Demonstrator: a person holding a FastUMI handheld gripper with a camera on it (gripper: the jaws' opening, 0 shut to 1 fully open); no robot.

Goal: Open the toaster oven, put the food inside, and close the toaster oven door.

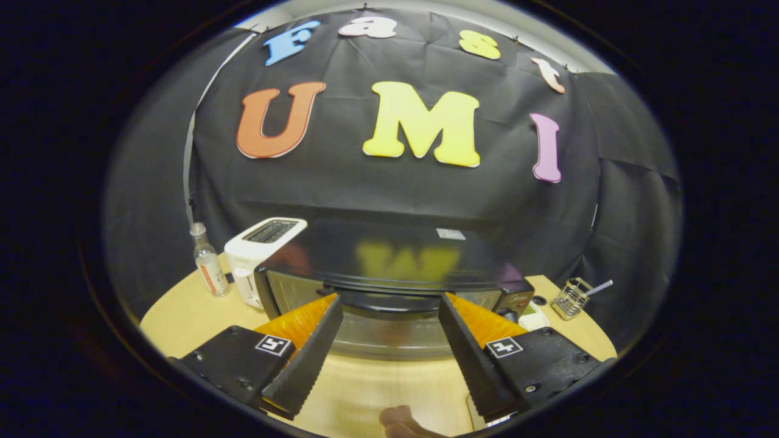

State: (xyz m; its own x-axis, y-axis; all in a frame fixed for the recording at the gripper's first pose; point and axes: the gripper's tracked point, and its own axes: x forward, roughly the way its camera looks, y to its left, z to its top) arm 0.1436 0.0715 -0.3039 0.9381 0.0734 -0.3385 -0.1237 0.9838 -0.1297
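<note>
Dominating the round worktop point(182, 316), the oven point(389, 261) sits door-forward with its handle point(389, 302) facing the tool point(389, 304), whose fingers stand wide apart, flanking that handle and gripping nothing. Door looks shut. Food, apparently, lies on the worktop below the fingers point(398, 420).

Black toaster oven point(389, 261) showing glossy top; white toaster point(258, 249) sitting left of frame centre; table point(188, 313) showing pale wood.
</note>
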